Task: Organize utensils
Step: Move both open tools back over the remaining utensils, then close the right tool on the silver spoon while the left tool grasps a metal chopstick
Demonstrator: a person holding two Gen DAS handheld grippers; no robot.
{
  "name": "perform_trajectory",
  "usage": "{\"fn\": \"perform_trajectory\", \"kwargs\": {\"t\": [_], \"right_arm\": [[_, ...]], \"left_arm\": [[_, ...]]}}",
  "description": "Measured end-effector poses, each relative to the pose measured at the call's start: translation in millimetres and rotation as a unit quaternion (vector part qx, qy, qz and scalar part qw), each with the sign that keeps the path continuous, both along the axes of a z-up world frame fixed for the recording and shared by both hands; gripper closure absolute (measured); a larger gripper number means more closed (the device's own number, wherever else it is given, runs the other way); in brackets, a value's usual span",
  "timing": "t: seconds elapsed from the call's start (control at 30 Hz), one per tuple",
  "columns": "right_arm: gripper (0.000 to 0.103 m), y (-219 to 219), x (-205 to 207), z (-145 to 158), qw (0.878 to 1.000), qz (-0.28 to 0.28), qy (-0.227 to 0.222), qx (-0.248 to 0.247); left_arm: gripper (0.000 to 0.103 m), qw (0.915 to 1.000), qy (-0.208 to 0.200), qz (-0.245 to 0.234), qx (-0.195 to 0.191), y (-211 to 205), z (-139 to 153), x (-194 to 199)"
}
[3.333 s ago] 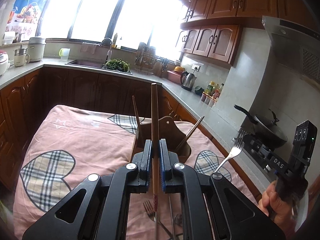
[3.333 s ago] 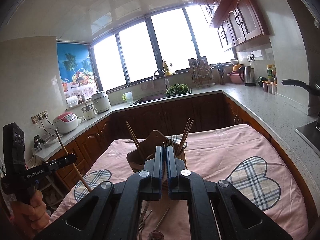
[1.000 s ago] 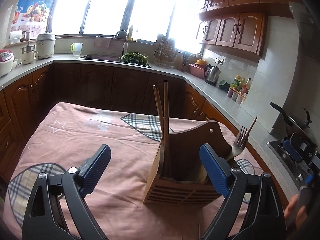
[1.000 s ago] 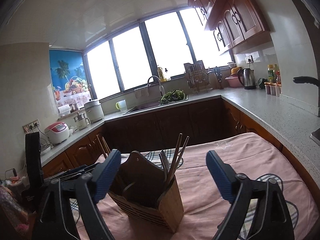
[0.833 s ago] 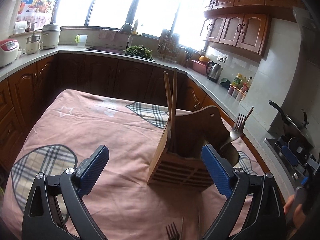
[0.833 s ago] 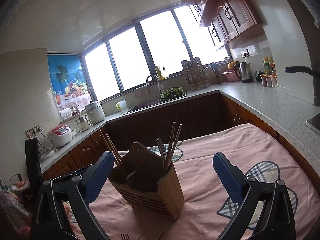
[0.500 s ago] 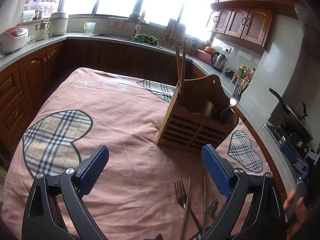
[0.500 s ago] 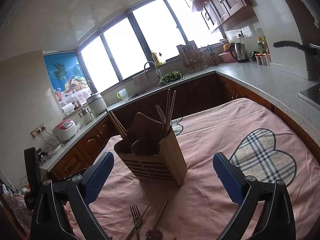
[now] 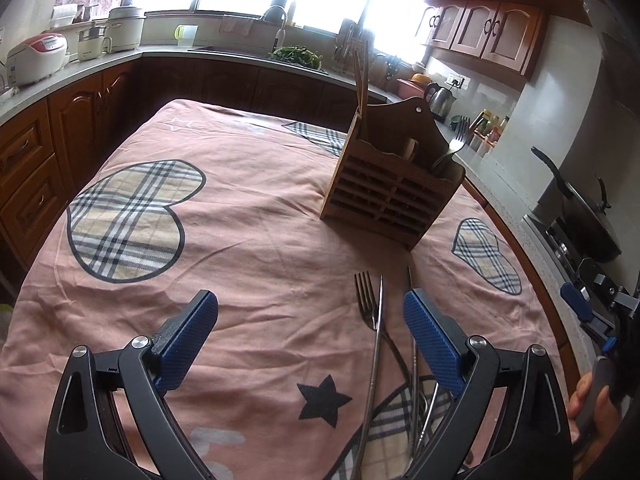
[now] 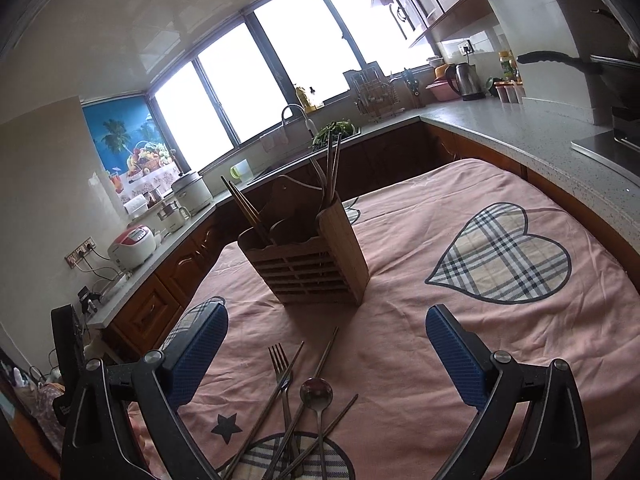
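On a pink cloth (image 9: 256, 216) w/ plaid hearts, over a table in a kitchen, stands a wooden utensil holder (image 9: 390, 194), upright, slatted front, w/ a tall arched back. Wooden chopsticks (image 9: 361, 76) stick up from its left compartment in the left wrist view; a fork (image 9: 460, 148) leans out of the right end, tines up, and a pale wooden handle shows in the middle part. Left gripper (image 9: 310, 340) hovers over the cloth on the near side of the holder, well apart from it, blue pads spread wide, nothing between them. Loose metal utensils lie on the cloth just in front of it: a fork (image 9: 366, 296) w/ tines pointing toward the holder, and thin metal chopsticks (image 9: 374, 356) crossing it. Right gripper (image 10: 326, 354) also has its jaws wide apart and holds nothing; it points at the same holder (image 10: 310, 264) from the other side. Between its pads in that view lies the pile: a fork (image 10: 280, 364), a spoon (image 10: 317, 394) bowl up, and several chopsticks (image 10: 320, 360) fanned across each other, all near the holder but not touching it. A hand (image 9: 590, 412) gripping the right tool's handle shows at the right edge of the left wrist view. Counter (image 10: 540, 128) runs round the room.
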State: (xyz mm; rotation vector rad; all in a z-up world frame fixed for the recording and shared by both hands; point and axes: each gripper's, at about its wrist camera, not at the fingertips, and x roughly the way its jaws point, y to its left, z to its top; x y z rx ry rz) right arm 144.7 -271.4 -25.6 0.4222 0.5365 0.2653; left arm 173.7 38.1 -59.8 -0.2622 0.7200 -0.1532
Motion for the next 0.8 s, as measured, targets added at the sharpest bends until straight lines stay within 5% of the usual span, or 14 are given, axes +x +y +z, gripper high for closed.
{"fn": "perform_trajectory", "kwargs": {"t": [0.63,0.8], "right_arm": [[0.004,6,-19,-28,0.999,0.019,0.034,-0.002],[0.013,11,-15,-35,0.998,0.03,0.048,-0.01]], "left_arm": [[0.007,0.9992,0.031,-0.017,0.019,-15,-25,-21],[0.007,0.9986,0.039,-0.026,0.024,-20,-29,-17]]}}
